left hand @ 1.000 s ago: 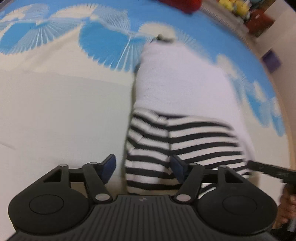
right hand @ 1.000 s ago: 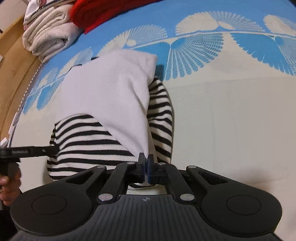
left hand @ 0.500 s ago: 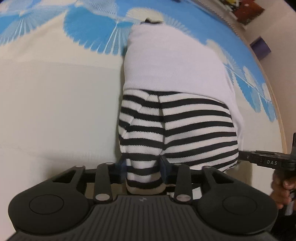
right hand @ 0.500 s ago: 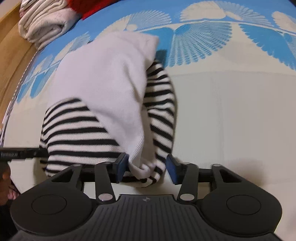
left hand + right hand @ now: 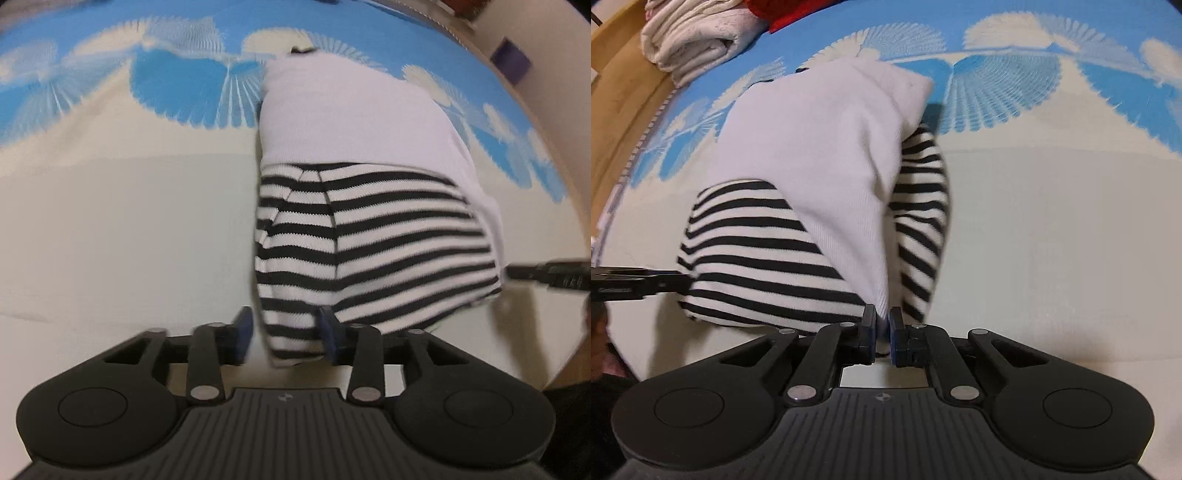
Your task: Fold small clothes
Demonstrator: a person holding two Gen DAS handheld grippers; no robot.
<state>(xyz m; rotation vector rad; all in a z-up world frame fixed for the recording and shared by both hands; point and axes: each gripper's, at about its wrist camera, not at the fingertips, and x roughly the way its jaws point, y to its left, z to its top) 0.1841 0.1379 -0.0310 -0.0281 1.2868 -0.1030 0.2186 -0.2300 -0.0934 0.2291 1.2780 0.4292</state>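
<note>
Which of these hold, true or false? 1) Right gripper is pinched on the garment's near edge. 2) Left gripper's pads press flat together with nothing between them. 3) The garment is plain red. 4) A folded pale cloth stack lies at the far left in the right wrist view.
1) True: the right gripper is shut on the near edge of the garment.
2) False: the left gripper has its jaws apart and opening, with the garment's striped corner between them.
3) False: it is white with black-and-white striped parts.
4) True: the folded pale cloth stack lies there, beside a red item.
</note>
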